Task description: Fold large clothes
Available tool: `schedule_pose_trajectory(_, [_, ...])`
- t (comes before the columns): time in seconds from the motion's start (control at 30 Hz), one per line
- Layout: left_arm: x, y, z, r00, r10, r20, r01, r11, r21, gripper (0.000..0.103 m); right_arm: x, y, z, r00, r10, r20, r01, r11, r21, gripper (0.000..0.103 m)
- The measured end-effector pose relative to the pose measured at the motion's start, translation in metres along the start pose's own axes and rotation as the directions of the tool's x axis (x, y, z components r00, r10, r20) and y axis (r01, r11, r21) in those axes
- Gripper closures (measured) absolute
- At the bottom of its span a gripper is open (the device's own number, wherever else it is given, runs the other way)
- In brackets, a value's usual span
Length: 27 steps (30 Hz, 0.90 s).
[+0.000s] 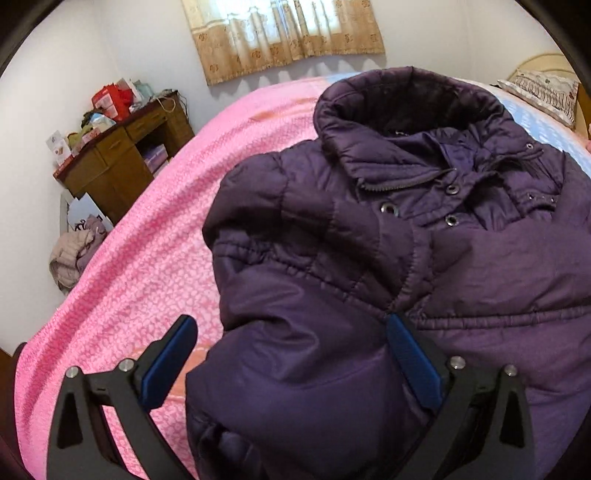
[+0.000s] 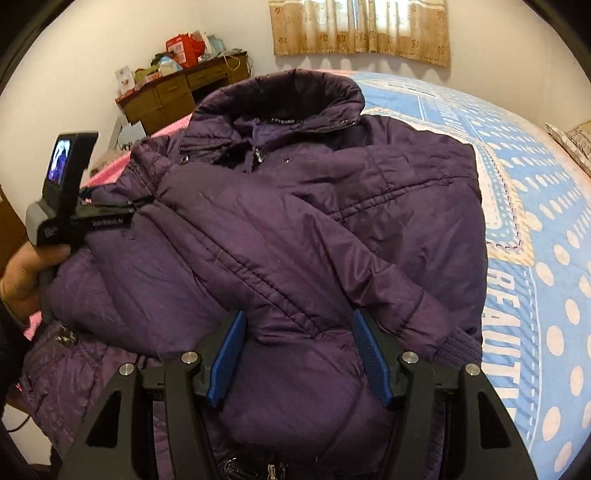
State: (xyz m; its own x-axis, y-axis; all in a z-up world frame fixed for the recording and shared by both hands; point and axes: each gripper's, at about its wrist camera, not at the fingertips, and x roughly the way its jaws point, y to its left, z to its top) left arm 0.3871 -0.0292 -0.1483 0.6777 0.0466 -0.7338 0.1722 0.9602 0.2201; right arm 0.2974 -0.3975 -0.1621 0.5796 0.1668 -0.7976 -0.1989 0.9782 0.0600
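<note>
A dark purple padded jacket lies front-up on a bed, its collar toward the curtained window, both sleeves folded across the chest. It straddles a pink blanket on one side and a blue dotted cover on the other. The left gripper stands with its blue fingers spread wide over the sleeve end, neither pad pressing it. The right gripper has its fingers part-spread on either side of a bulge of the lower jacket; whether they pinch it cannot be told. A person's hand grips the left tool. A cluttered wooden counter stands by the wall.
</note>
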Motion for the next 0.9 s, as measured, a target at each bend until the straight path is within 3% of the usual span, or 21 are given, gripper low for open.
schedule_pose_trajectory(0.17, [0.006, 0.003, 0.003, 0.999, -0.042, -0.023, 0.041, 0.999, -0.035, 0.0, 0.004, 0.007, -0.001, 0.999, -0.042, -0.021, 0.041, 0.998, -0.039, 0.042])
schedule_pose_trajectory(0.53, [0.005, 0.01, 0.009, 0.999, -0.042, -0.033, 0.04, 0.997, -0.066, 0.0, -0.004, 0.009, 0.004, 0.998, -0.058, -0.014, 0.057, 0.997, -0.06, 0.041])
schedule_pose_trajectory(0.57, [-0.003, 0.013, 0.011, 0.999, -0.024, -0.041, 0.02, 0.996, -0.086, 0.0, -0.013, 0.009, 0.006, 0.999, -0.052, 0.002, 0.052, 0.997, -0.048, 0.041])
schedule_pose_trajectory(0.6, [-0.012, 0.017, 0.013, 0.999, -0.01, -0.034, 0.006, 0.995, -0.102, 0.0, -0.034, 0.006, 0.007, 0.997, -0.026, 0.072, 0.028, 0.999, -0.027, 0.041])
schedule_pose_trajectory(0.73, [-0.073, 0.02, 0.021, 0.994, 0.017, 0.11, 0.0, 0.988, -0.158, 0.0, -0.081, 0.003, 0.014, 0.971, -0.038, 0.234, 0.035, 0.999, 0.015, 0.041])
schedule_pose_trajectory(0.8, [-0.1, 0.011, 0.029, 0.985, 0.043, 0.168, -0.017, 0.988, -0.155, 0.0, -0.08, 0.006, 0.02, 0.971, -0.042, 0.235, 0.044, 0.999, -0.004, 0.041])
schedule_pose_trajectory(0.9, [-0.13, -0.025, 0.035, 0.97, -0.053, 0.237, 0.081, 0.99, -0.111, 0.0, -0.059, 0.006, 0.02, 0.981, -0.028, 0.192, 0.031, 1.0, -0.008, 0.041])
